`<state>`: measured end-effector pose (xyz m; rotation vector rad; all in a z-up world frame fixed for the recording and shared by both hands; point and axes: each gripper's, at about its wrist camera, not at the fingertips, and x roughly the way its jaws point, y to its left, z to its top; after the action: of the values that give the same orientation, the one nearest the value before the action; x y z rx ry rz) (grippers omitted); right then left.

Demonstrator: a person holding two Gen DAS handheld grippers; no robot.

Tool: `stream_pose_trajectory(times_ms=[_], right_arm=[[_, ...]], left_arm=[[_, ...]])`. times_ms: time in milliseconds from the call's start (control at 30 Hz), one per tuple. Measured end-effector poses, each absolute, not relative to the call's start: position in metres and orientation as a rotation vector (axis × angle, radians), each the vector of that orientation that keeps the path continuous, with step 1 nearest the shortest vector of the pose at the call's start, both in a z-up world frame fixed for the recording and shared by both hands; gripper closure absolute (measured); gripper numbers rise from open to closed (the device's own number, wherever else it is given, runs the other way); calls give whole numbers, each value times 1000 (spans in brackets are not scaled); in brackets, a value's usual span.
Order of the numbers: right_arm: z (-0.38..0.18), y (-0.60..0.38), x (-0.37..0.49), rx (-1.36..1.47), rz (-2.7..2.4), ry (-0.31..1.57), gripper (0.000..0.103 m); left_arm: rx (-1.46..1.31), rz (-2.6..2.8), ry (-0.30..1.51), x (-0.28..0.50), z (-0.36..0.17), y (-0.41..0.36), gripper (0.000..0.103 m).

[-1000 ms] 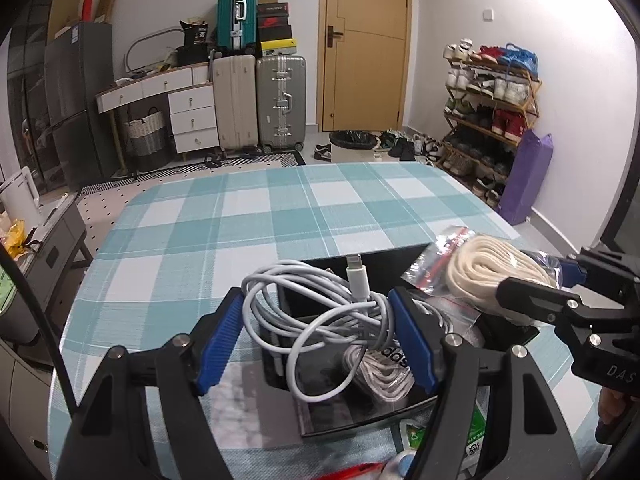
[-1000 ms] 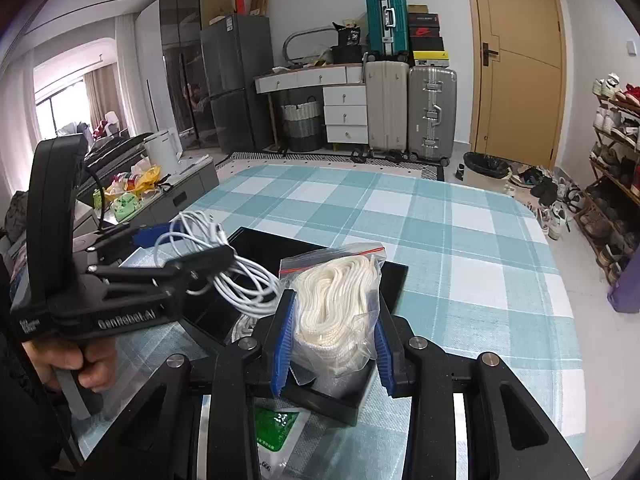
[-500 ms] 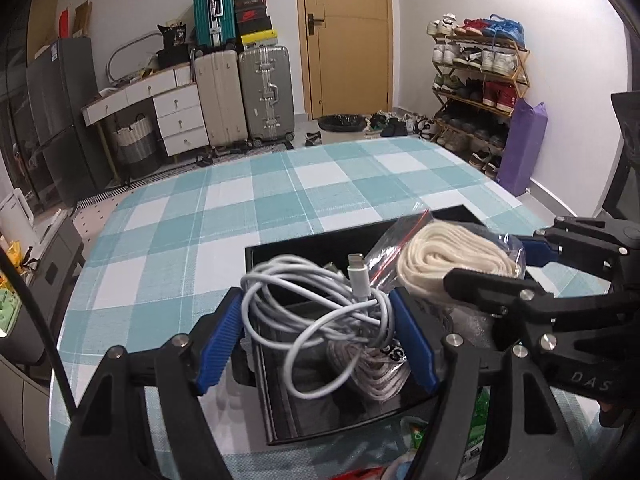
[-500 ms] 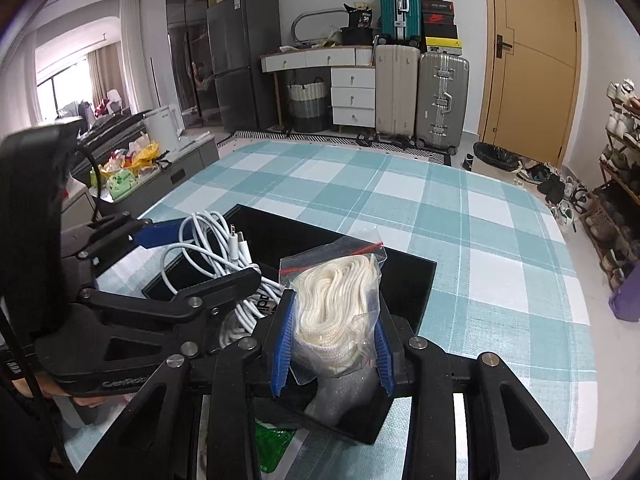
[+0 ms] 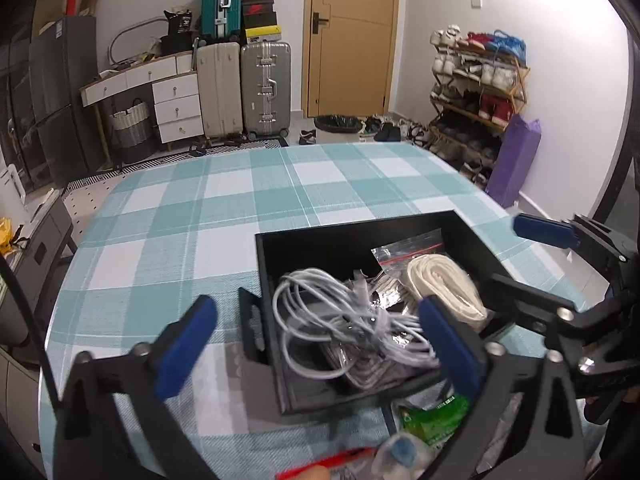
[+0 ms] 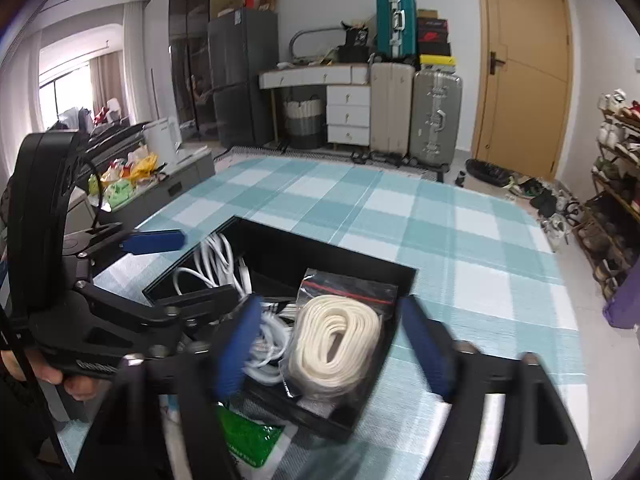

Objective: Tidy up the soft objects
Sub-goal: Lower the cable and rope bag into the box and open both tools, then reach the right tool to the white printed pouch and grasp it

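Currently, tabletop (image 5: pixel 168 216): checked cloth, fills mid-frame.
Box (image 5: pixel 352 236): black, lower centre; holds white cable (image 5: pixel 340 320) and bagged cord (image 6: pixel 340 344).
Left gripper (image 5: pixel 316 344): spread, empty.
Right gripper (image 6: pixel 336 350): spread, empty.
Risk: cable loops could snag a finger on withdrawal.
Nearby: green packet (image 6: pixel 248 440), low in frame, beside box.

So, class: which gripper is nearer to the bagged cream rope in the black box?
Right. The right gripper brackets the bagged cream rope, fingers open on either side. The left gripper is beside it, over the white cable.
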<state>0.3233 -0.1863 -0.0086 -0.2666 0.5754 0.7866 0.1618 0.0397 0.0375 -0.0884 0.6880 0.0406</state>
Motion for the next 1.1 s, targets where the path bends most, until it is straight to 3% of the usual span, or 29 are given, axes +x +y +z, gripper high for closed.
stream_pose_trajectory(times_ms=[133,533,1100], right_arm=[[-1,-207,312,-240,779,573,1],[-12,-236,272,-263,779,595,0],[-48,-221,253,-467,908,729,0]], left_arm=[[-108,36,682,145,44,43,0],[-119,49,640,89,48,41,0],[-107,73,702,69,20,28,0]])
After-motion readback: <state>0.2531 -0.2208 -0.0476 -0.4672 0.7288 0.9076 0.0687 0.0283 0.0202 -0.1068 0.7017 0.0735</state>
